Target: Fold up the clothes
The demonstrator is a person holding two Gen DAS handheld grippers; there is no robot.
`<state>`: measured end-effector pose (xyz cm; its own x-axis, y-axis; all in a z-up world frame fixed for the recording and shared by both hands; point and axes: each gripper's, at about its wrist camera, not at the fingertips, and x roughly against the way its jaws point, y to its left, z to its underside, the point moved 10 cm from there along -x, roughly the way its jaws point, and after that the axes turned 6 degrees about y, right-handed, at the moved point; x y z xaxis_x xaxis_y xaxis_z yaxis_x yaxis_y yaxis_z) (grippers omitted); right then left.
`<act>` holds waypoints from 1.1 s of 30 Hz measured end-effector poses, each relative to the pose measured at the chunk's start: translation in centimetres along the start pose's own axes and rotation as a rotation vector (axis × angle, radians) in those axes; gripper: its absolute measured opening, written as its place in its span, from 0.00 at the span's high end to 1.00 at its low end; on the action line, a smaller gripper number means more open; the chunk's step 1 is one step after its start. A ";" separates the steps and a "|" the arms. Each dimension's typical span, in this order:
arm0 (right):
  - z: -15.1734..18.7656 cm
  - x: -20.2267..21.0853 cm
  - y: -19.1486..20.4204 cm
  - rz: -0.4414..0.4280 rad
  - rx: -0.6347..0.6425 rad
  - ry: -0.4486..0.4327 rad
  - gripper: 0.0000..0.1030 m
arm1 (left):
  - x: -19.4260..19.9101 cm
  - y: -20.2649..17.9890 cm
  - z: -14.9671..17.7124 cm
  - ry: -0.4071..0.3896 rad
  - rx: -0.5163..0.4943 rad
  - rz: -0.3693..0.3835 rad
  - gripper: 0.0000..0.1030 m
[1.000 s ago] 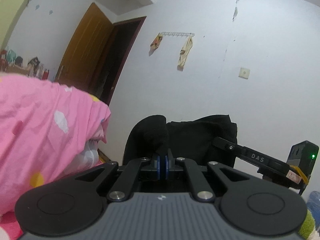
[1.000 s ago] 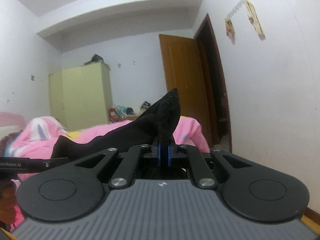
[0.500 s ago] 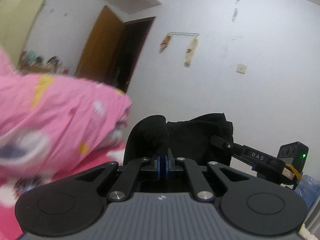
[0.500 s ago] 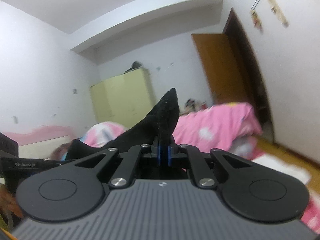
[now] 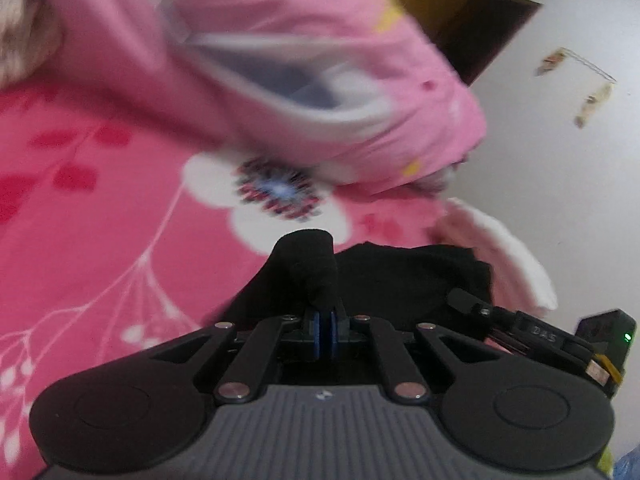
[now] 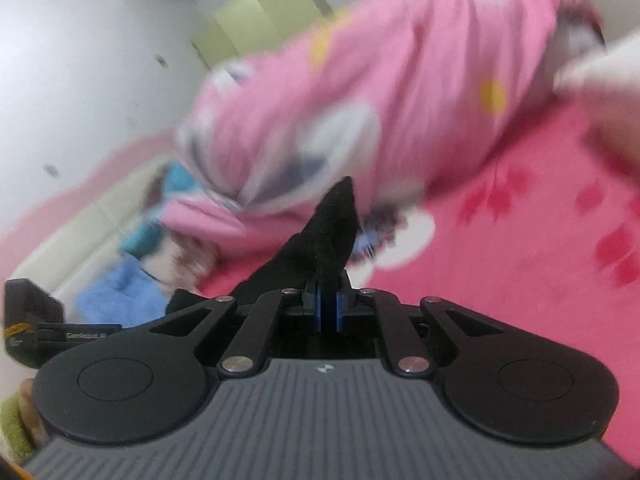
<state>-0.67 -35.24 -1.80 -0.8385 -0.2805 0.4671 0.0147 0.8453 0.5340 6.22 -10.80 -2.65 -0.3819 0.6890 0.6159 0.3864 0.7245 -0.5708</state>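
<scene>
Nearest the left wrist camera, the left gripper [image 5: 325,330] was clenched on a fold of the black garment [image 5: 384,280], whose bunched edge stood up just past the blue pads while the rest spread out to the right. There the other tool, the right gripper [image 5: 532,330], reached in from the side, a green light showing on its body.

In the right wrist view that right gripper [image 6: 329,312] was likewise clamped on the black garment [image 6: 324,240], a pointed peak of cloth rising from between its closed pads. The cloth trailed off left toward the left gripper [image 6: 60,334].

Beyond the garment lay the pink floral bedsheet [image 5: 100,220], and farther on a heaped pink quilt [image 5: 320,80], both blurred. At the bed's far side sat a blue cloth [image 6: 120,296]. Farthest off stood a pale green wardrobe [image 6: 256,20], its doors shut so any contents were hidden, and a dark doorway [image 5: 480,28].
</scene>
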 end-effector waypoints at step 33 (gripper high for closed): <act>14.3 11.0 -10.2 -0.047 -0.615 0.114 0.41 | 4.1 -4.2 19.5 0.193 0.103 0.166 0.58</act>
<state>-17.80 -40.44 -12.16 -0.7833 -0.3862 0.4871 0.3180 0.4244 0.8478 -13.34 -10.62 -8.36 -0.1491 0.7891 0.5959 0.3395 0.6069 -0.7187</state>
